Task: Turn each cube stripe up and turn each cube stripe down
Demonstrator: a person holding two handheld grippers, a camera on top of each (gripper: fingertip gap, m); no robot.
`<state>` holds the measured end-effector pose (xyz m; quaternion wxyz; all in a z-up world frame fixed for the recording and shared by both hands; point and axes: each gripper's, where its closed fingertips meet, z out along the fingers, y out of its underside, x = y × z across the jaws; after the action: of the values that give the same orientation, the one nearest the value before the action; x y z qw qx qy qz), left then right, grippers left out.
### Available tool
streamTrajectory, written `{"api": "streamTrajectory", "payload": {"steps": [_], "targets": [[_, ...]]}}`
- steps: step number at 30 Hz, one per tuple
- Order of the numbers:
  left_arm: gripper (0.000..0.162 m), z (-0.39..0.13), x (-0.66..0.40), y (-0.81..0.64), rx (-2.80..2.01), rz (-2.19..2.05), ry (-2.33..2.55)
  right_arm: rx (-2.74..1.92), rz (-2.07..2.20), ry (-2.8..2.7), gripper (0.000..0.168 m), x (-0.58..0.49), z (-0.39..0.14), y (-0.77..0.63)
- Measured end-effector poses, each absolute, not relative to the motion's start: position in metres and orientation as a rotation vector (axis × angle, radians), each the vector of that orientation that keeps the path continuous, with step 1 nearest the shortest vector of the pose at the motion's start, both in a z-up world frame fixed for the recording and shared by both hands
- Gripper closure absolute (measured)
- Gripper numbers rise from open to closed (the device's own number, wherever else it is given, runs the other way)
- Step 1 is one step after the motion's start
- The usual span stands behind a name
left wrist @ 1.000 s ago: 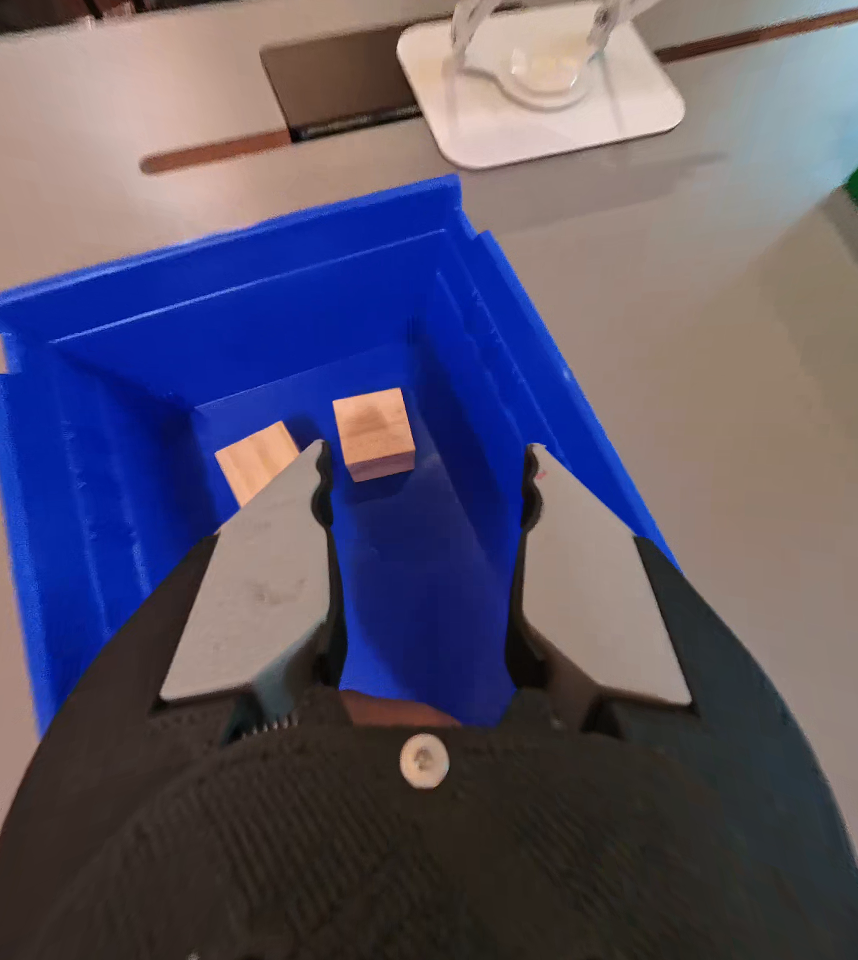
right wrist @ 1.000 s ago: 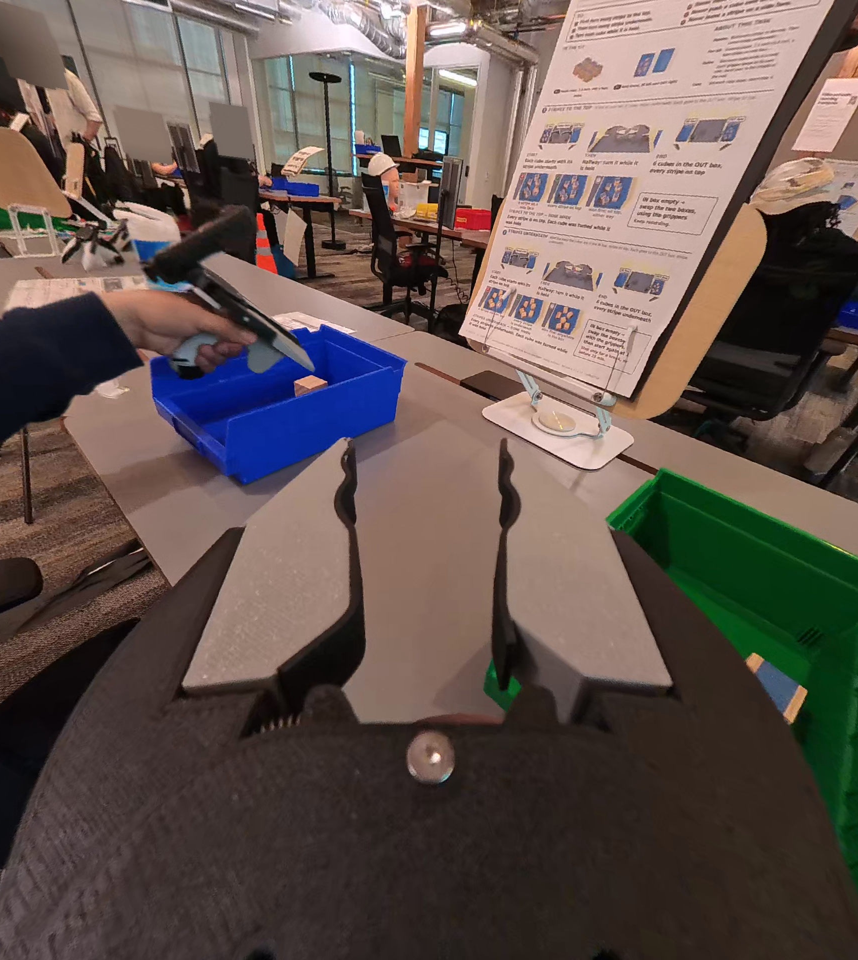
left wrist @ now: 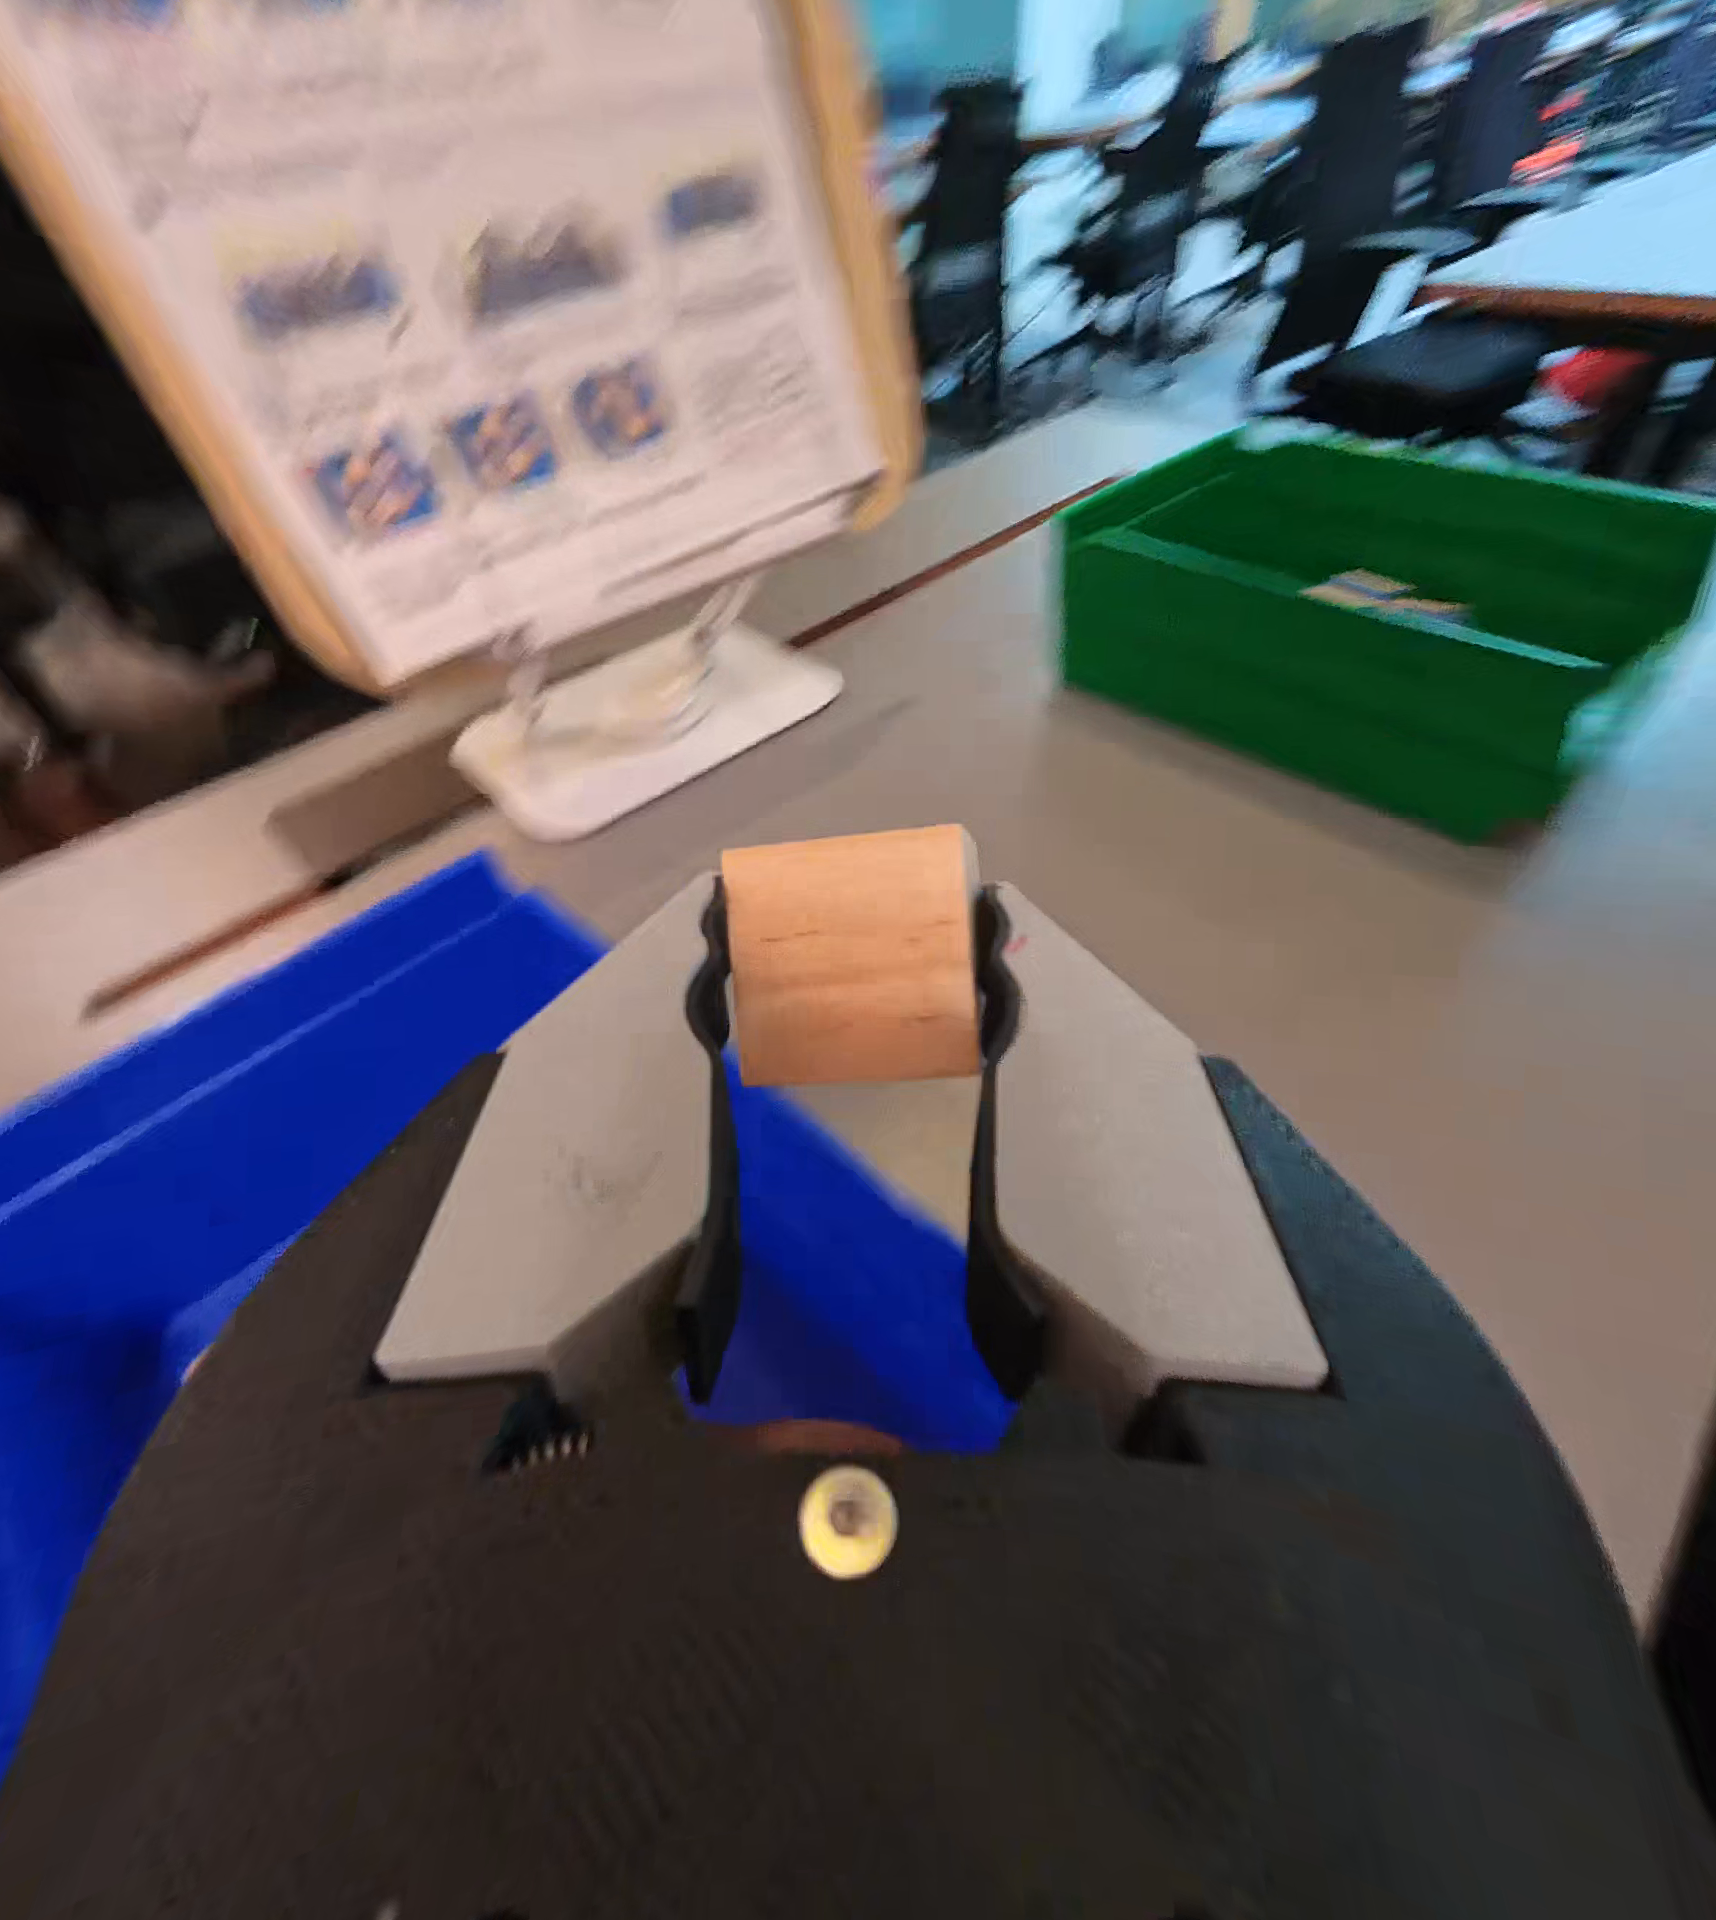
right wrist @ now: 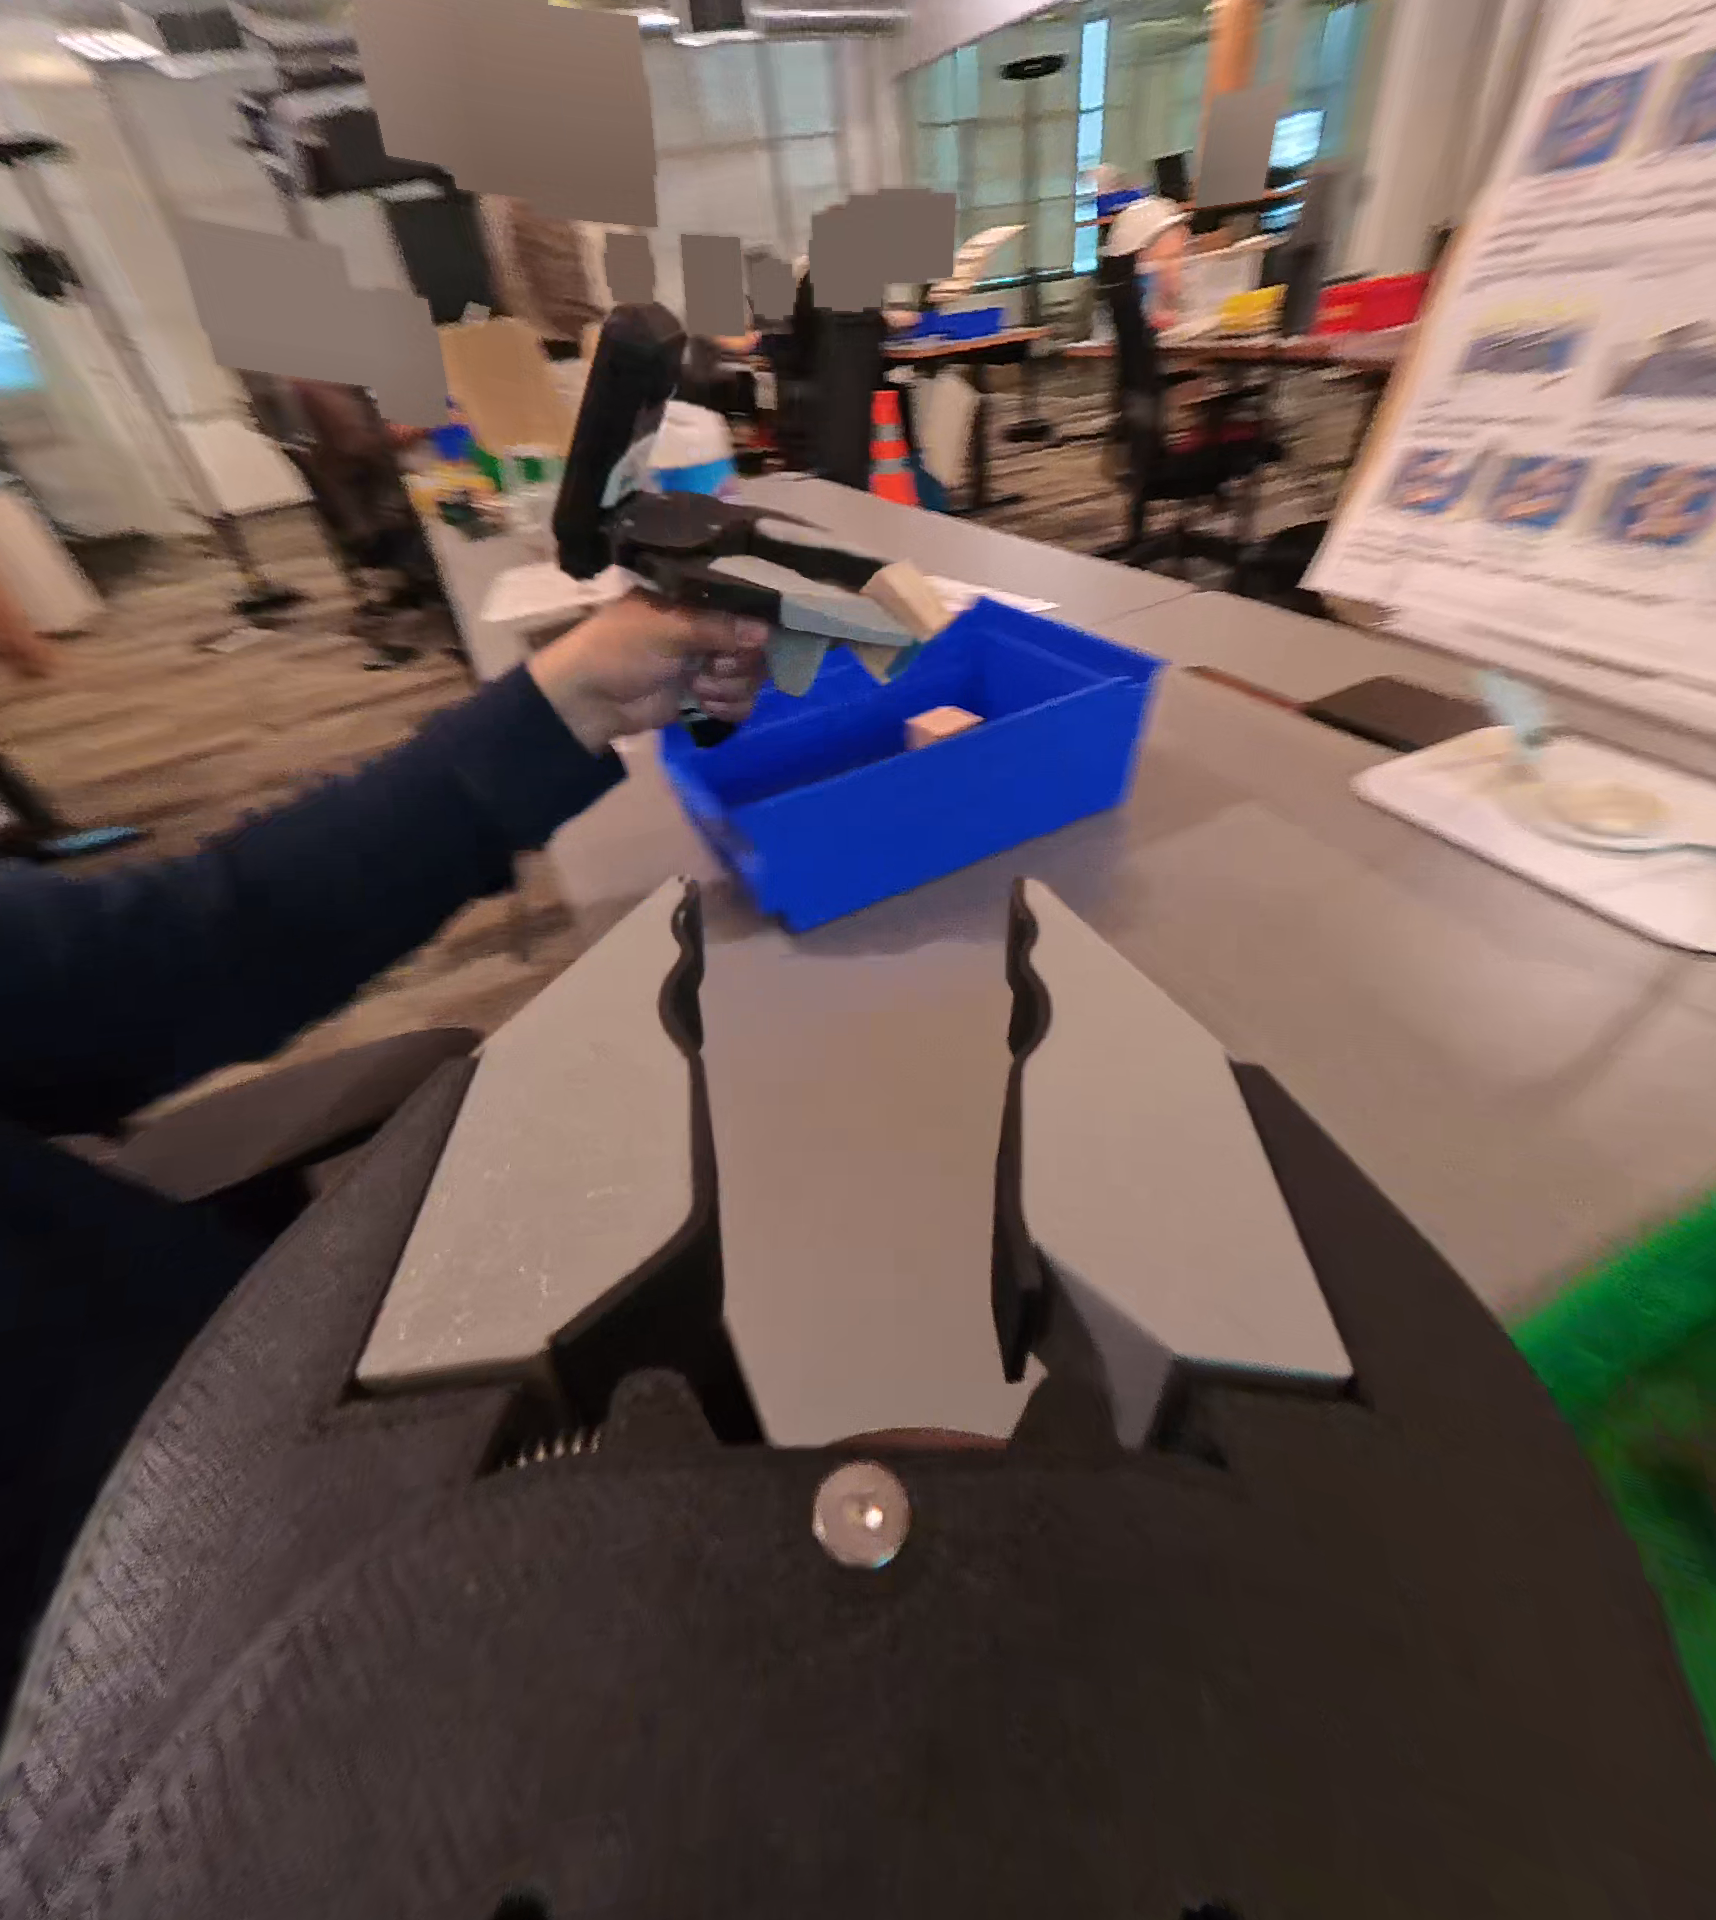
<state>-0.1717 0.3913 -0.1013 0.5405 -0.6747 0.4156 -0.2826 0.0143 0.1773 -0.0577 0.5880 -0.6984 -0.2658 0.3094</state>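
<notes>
1. The left gripper (left wrist: pixel 852 961) has its fingers clamped on a plain wooden cube (left wrist: pixel 852 954), held above the blue bin (left wrist: pixel 241 1122).
2. The right gripper (right wrist: pixel 854 966) has its fingers apart, empty, over the desk (right wrist: pixel 1353 997) near that bin.
3. A second cube (right wrist: pixel 940 724) lies inside the bin.

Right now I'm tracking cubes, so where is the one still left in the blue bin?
In the right wrist view, one wooden cube sits on the floor of the blue bin, towards its far end, below the left gripper.
</notes>
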Motion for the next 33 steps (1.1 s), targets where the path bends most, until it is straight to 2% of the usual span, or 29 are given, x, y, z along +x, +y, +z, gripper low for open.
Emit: {"api": "streamTrajectory", "payload": {"steps": [6,15,22,30,33], "targets": [[0.116,-0.056,-0.142,0.239,-1.056,-0.717,1.210,-1.633,1.147,-0.673,0.098,-0.046,-0.068,0.163],[0.116,-0.057,-0.134,0.133,-0.468,-0.405,1.367,-1.615,1.362,-0.739,0.093,-0.098,-0.069,0.138],[0.117,-0.047,-0.136,0.108,-0.383,-0.467,1.335,-1.590,1.450,-0.787,0.095,-0.125,-0.071,0.126],[0.117,-0.048,-0.135,0.101,-0.354,-0.579,1.323,-1.513,1.639,-0.753,0.111,-0.127,-0.061,0.120],[0.116,-0.048,-0.133,0.097,-0.340,-0.597,1.327,-1.531,1.653,-0.758,0.109,-0.130,-0.066,0.120]]}}
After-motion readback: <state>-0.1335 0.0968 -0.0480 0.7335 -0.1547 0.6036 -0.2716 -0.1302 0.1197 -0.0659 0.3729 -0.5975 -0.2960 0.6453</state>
